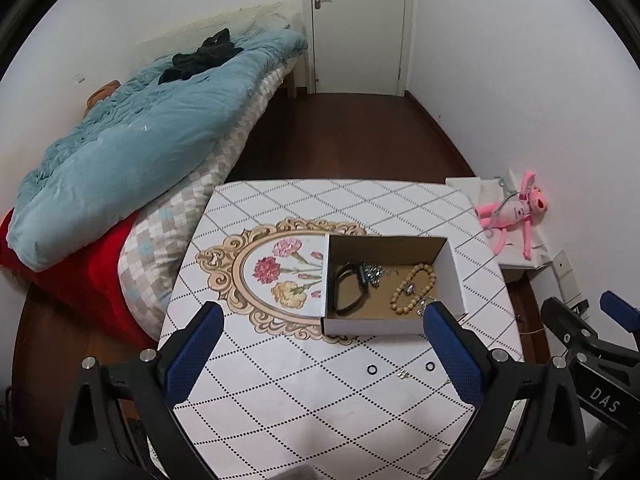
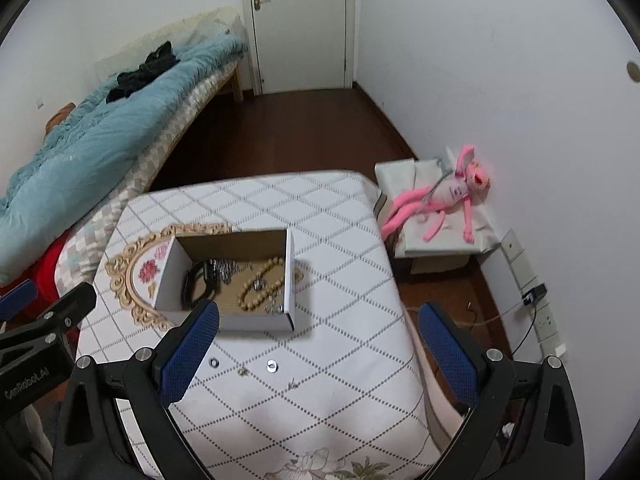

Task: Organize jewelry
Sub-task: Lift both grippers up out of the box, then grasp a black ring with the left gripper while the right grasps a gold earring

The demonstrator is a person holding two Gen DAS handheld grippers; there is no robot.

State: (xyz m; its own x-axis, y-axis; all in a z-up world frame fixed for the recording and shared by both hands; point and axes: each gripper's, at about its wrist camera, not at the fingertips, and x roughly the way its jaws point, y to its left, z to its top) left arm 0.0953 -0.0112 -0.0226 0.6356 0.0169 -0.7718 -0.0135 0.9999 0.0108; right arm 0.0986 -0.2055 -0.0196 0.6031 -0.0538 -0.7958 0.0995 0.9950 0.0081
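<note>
Beside the bed [image 1: 132, 140], the small table [image 1: 280, 400] carries an open box [image 1: 384, 326] already holding a black band [image 1: 347, 289] and a bead bracelet [image 1: 414, 288], while two rings [image 1: 372, 369] and some tiny pieces lie loose on the cloth in front of it. Both the left gripper [image 1: 322, 342] and right gripper [image 2: 318, 342] hang with jaws wide apart, empty. Seen from the right gripper, the nearest ring [image 2: 272, 366] sits at about 7 o'clock, close by; such thin, flat pieces would likely skid or flick off the table under a careless pinch.
</note>
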